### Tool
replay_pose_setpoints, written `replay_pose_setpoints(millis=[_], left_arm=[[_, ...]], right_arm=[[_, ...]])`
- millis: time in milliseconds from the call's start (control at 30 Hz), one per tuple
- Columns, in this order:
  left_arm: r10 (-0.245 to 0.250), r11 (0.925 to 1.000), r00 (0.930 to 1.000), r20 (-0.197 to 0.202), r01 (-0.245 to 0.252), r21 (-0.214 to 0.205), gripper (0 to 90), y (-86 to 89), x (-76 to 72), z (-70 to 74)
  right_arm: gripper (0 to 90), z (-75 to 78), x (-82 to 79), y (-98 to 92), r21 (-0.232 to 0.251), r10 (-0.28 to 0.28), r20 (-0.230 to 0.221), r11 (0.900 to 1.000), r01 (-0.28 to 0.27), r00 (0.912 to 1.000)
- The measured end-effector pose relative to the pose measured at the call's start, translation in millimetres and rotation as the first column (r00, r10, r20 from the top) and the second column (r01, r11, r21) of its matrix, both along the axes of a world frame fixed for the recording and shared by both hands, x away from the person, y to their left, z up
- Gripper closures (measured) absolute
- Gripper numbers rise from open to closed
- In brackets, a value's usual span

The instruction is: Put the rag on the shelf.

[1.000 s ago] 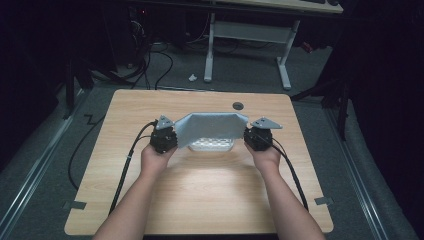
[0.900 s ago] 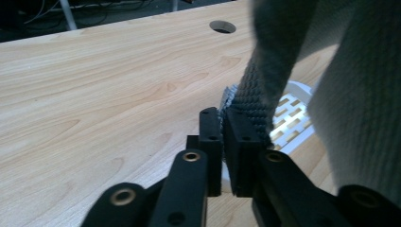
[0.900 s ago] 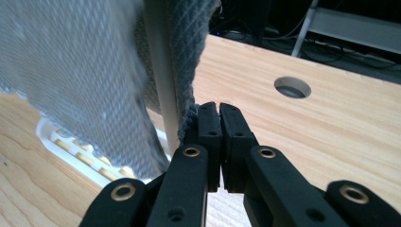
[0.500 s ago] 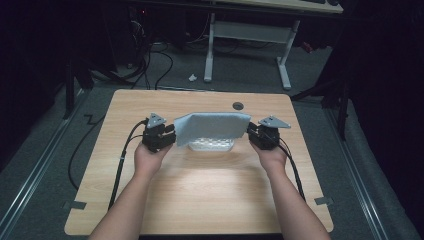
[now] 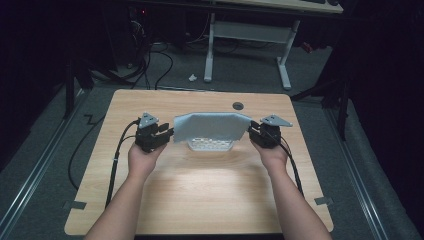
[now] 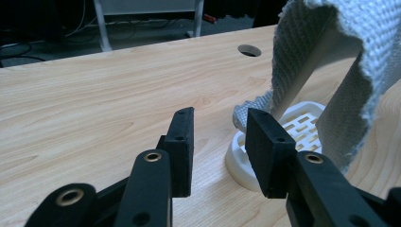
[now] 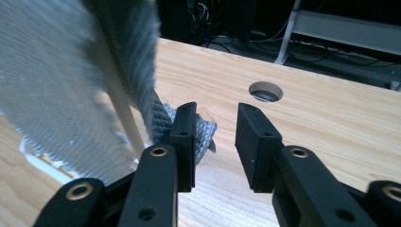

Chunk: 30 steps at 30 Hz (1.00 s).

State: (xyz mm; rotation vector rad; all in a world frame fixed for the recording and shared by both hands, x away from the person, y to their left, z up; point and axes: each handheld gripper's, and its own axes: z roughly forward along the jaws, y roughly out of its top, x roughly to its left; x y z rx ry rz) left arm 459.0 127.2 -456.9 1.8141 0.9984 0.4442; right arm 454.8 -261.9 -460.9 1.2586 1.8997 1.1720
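- Now released, a pale grey cloth (image 5: 212, 127) drapes over a white slotted dish (image 5: 212, 145) near the middle of a wooden table (image 5: 200, 200), with both grippers drawn back from its ends.
- A second ago, the two grippers sat tight against the cloth's side edges in the high view; half a second ago they had begun to part, and they now stand a little clear of it on either side.
- At the left gripper (image 6: 217, 127), the jaws are spread with nothing between them; a corner of the cloth lies on the table just beyond the right-hand jaw, and the dish rim sits beside it.
- At the right gripper (image 7: 215, 125), the jaws likewise stand apart and hold nothing; a crumpled cloth corner rests against the outer face of the left-hand jaw, not inside the gap.
- Seen from either gripper, the cloth arches up over the dish rather than lying flat, its edges hanging toward the tabletop, so it appears to be supported from below, though by what is not clear.
- Judging from this, the covering step looks finished: the cloth stays put without being held, and what remains is probably for the hands to withdraw without snagging the corners.
- A round cable hole (image 5: 238, 106) sits in the tabletop behind the cloth, well apart from the work.
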Motion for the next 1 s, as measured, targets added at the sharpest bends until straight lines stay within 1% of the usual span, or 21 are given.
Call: replay_pose_setpoints(millis=[33, 133, 167, 200, 233, 300, 333, 367, 433, 467, 500, 600, 667, 700, 800, 867, 900, 933, 967, 1000], left_arm=[[-0.004, 1.0000, 1.0000, 0.001, 0.004, 0.003, 63.0, -1.2, -0.1, -0.7], [-0.013, 0.9999, 0.9999, 0.000, 0.013, 0.002, 63.0, -4.5, 0.3, -2.7], [-0.015, 0.9999, 0.9999, -0.001, 0.015, 0.000, 63.0, -5.3, 0.6, -3.2], [-0.016, 0.9999, 0.9999, -0.002, 0.016, 0.000, 63.0, -5.9, 1.0, -3.7], [-0.017, 0.9999, 0.9999, -0.003, 0.017, -0.002, 63.0, -6.5, 1.3, -4.1], [-0.017, 0.9998, 0.9999, -0.003, 0.017, -0.006, 63.0, -7.3, 1.5, -4.3], [-0.018, 0.9998, 0.9998, -0.001, 0.018, -0.006, 63.0, -7.5, 1.3, -4.3], [-0.018, 0.9998, 0.9998, -0.002, 0.018, -0.003, 63.0, -7.6, 1.1, -4.3], [-0.019, 0.9998, 0.9998, -0.003, 0.019, -0.001, 63.0, -7.2, 0.4, -4.5], [-0.019, 0.9998, 0.9998, -0.002, 0.019, 0.000, 63.0, -6.5, -0.1, -4.7], [-0.017, 0.9998, 0.9999, 0.000, 0.017, 0.003, 63.0, -5.6, -0.5, -4.9], [-0.011, 0.9999, 0.9999, -0.003, 0.011, 0.012, 63.0, -1.5, -1.2, -6.1], [-0.001, 0.9999, 1.0000, -0.003, 0.001, 0.016, 62.9, 2.9, -1.8, -7.4], [0.003, 0.9999, 1.0000, -0.005, -0.003, 0.014, 62.9, 5.8, -2.0, -8.1], [0.015, 0.9998, 0.9999, -0.008, -0.015, 0.013, 62.9, 13.8, -4.1, -10.1], [0.017, 0.9996, 0.9998, -0.011, -0.017, 0.025, 62.9, 19.4, -6.8, -10.7], [0.018, 0.9993, 0.9998, -0.008, -0.018, 0.032, 62.4, 21.2, -8.2, -10.8], [0.020, 0.9993, 0.9998, 0.001, -0.020, 0.033, 62.4, 23.9, -10.8, -11.0], [0.019, 0.9992, 0.9998, 0.005, -0.019, 0.036, 62.4, 26.8, -13.2, -11.1], [0.021, 0.9988, 0.9998, 0.005, -0.021, 0.044, 62.1, 29.6, -15.7, -11.1]], right_arm=[[68.1, -1.6, 3.9, 0.8, 0.016, -0.007, 0.000, 0.9998, 0.007, 1.0000], [68.1, 2.6, 8.5, 0.7, 0.016, 0.000, -0.008, 0.9999, 0.000, 1.0000], [68.1, 11.5, 10.5, 0.4, 0.019, 0.005, 0.011, 0.9998, -0.006, 0.9999], [68.1, 11.5, 10.5, 0.4, 0.019, 0.005, 0.011, 0.9998, -0.006, 0.9999], [68.2, 21.9, 11.3, 0.5, 0.032, 0.012, 0.026, 0.9994, -0.013, 0.9996], [68.3, 30.6, 10.3, 1.2, 0.024, 0.017, 0.054, 0.9996, -0.018, 0.9984], [68.3, 30.6, 10.3, 1.2, 0.024, 0.017, 0.054, 0.9996, -0.018, 0.9984], [69.2, 35.3, 9.2, 0.2, 0.026, 0.011, 0.063, 0.9996, -0.013, 0.9979], [69.5, 35.4, 9.2, -1.0, 0.026, 0.005, 0.063, 0.9996, -0.007, 0.9980], [71.3, 32.3, 9.1, -3.4, 0.013, -0.009, 0.048, 0.9999, 0.008, 0.9988], [71.3, 32.3, 9.1, -3.4, 0.013, -0.009, 0.048, 0.9999, 0.008, 0.9988], [72.0, 24.4, 8.6, -7.6, -0.011, -0.015, 0.022, 0.9998, 0.016, 0.9996], [72.0, 20.3, 7.1, -9.5, -0.016, -0.014, 0.014, 0.9998, 0.014, 0.9998], [72.1, 17.1, 3.8, -11.1, -0.012, -0.016, 0.025, 0.9998, 0.016, 0.9996], [71.9, 14.4, 0.4, -13.2, -0.006, -0.015, 0.021, 0.9999, 0.015, 0.9997], [70.7, 12.3, -3.3, -14.7, -0.021, -0.012, 0.015, 0.9997, 0.012, 0.9998], [69.3, 10.4, -9.2, -16.8, -0.018, -0.008, 0.032, 0.9998, 0.009, 0.9995], [67.3, 10.2, -12.2, -18.1, -0.023, -0.008, 0.032, 0.9997, 0.009, 0.9995], [67.3, 10.2, -12.2, -18.1, -0.023, -0.008, 0.032, 0.9997, 0.009, 0.9995], [64.5, 9.7, -17.4, -19.6, -0.036, -0.005, 0.020, 0.9994, 0.006, 0.9998]])
